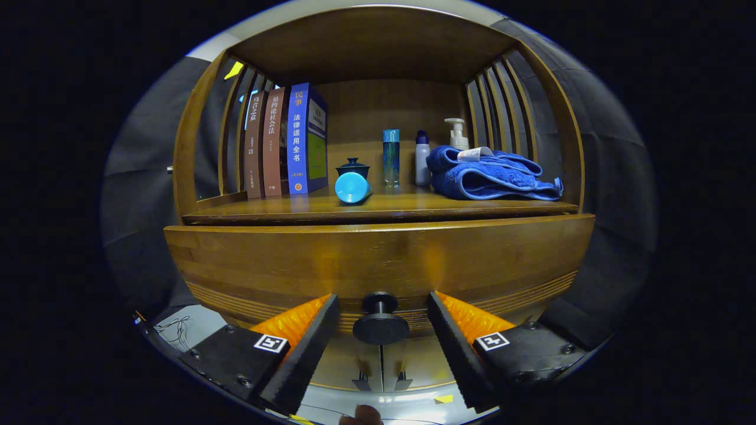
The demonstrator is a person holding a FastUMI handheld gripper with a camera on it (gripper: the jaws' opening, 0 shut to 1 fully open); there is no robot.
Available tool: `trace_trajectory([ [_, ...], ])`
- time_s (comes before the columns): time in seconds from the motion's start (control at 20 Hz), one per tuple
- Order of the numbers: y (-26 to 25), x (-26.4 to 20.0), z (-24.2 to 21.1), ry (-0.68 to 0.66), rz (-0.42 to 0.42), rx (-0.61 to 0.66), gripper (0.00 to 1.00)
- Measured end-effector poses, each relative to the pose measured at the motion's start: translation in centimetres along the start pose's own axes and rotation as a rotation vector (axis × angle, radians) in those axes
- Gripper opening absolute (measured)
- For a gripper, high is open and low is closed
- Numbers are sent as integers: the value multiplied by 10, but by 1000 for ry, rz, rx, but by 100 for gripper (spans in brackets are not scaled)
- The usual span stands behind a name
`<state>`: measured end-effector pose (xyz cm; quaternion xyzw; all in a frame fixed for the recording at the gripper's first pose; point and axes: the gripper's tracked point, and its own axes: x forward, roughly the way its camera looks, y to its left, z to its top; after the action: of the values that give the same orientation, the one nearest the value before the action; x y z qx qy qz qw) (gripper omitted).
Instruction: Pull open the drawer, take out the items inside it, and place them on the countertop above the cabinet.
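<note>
Knob (381, 321) on drawer front (378, 260): sits between your jaws, which stand wide with a gap on each side, holding nothing. Drawer front appears flush, contents hidden. Risk: close off-centre and one finger (449, 339) glances off the round knob. Worktop (307, 208) already crowded: books (283, 141), cup (353, 186), bottles (391, 156), towel (490, 174).

hand-held gripper (381, 330) level, pointing straight ahead, jaws spread wide. fingers (307, 342) not touching anything. fingertip of the person's hand (361, 415) visible just below, between the fingers.
</note>
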<state>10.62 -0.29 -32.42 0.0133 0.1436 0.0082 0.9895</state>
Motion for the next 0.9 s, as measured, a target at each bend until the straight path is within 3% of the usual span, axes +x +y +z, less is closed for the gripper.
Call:
trace_trajectory([
  [0.55,-1,-1,-2,16,-10,24,100],
  [0.9,-4,-18,30,-79,-12,13,100],
])
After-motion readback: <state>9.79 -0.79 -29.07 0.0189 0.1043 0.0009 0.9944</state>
